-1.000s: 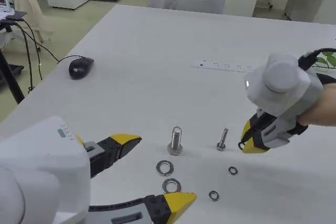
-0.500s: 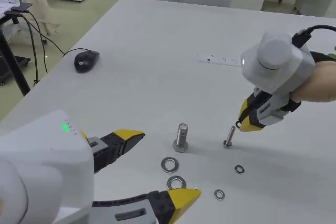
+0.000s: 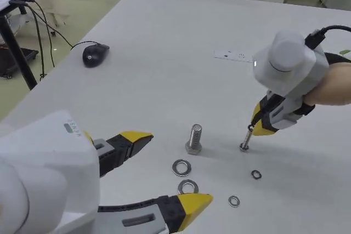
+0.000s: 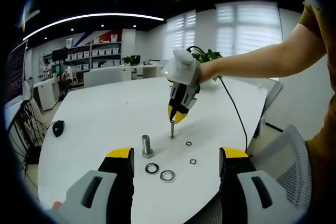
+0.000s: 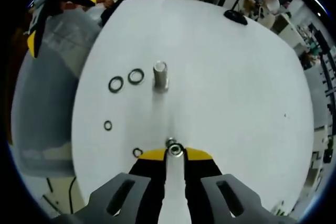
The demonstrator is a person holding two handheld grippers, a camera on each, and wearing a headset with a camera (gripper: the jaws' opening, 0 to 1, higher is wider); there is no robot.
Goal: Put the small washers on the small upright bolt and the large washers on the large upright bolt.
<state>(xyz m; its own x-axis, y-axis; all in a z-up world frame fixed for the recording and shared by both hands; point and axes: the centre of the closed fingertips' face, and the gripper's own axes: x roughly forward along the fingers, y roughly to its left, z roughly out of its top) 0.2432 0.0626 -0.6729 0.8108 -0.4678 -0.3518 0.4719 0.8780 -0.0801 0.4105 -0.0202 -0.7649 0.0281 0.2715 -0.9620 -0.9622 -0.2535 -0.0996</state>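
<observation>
Yellow-tipped left gripper (image 3: 164, 171) is nearest, jaws spread wide and holding nothing. Two large washers (image 3: 175, 167) lie flat on the white table (image 3: 164, 53) just ahead of it. Two loose small washers (image 3: 256, 174) sit at its 3 o'clock, apart from each other.

Large bolt (image 3: 194, 138) stands head-down, shank upright, just past the large washers at 12. Small bolt (image 3: 245, 140) stands the same way at 3 o'clock of the large one, near but not touching.

Right gripper (image 3: 256, 130) sits over the small bolt from 1 o'clock, jaws nearly together, pinching a small washer (image 5: 171, 150) flat at the tips.

Key relation: in the right gripper view the washer is right over the bolt's top end, hole roughly on the bolt's vertical axis. Can't tell if it's on the shank or only touching the tip. My read is that the next move is straight down along the shank, then release. Right gripper is the near one to that bolt; left is well apart.

Far side has a power strip (image 3: 233, 55) at 12 and a computer mouse (image 3: 95, 55) at 10.

Green marking on the left gripper housing is unreadable, and there's no legible brand anywhere.
</observation>
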